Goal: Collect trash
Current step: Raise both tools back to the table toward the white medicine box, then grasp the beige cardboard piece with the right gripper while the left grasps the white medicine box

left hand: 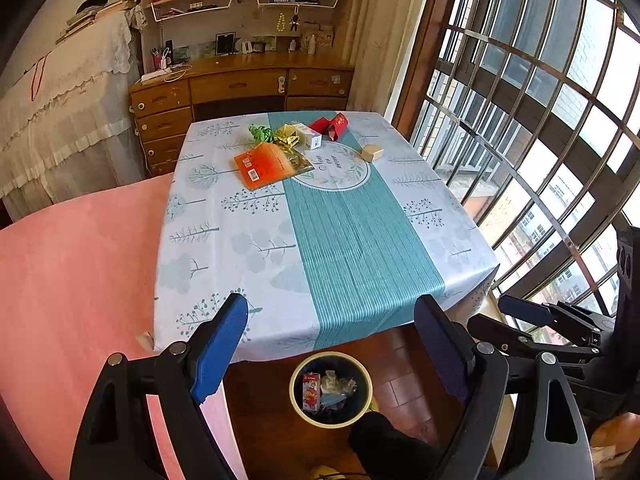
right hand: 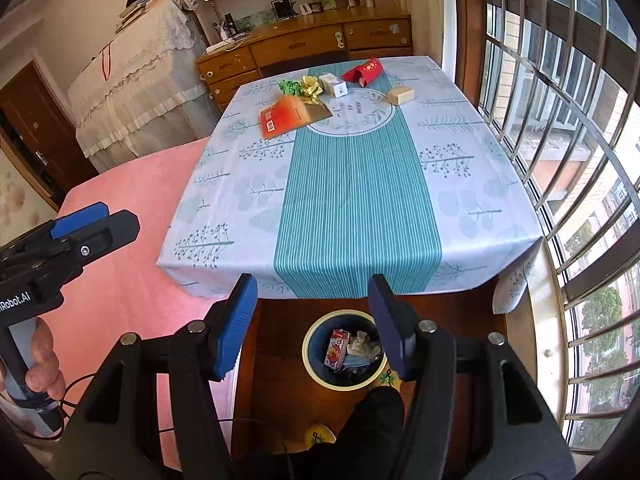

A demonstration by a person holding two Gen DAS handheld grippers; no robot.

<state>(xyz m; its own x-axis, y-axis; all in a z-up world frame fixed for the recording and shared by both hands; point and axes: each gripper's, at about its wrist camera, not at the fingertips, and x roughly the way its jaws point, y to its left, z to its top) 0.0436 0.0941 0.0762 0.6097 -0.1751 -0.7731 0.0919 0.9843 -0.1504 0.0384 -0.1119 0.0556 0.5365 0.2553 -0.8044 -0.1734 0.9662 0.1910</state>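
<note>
Bright daylight from the barred window (left hand: 540, 92), slight glare outside, strong fisheye bending, dark vignetted corners.

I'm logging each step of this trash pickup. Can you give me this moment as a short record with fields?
table: cloth-covered table, near half bare
trash on table: orange packet, green wrapper, gold wrapper, white box, red packet, tan block, all at far end
bin: bin on floor below near edge, some trash inside
left gripper: open, empty
right gripper: open, empty
</note>
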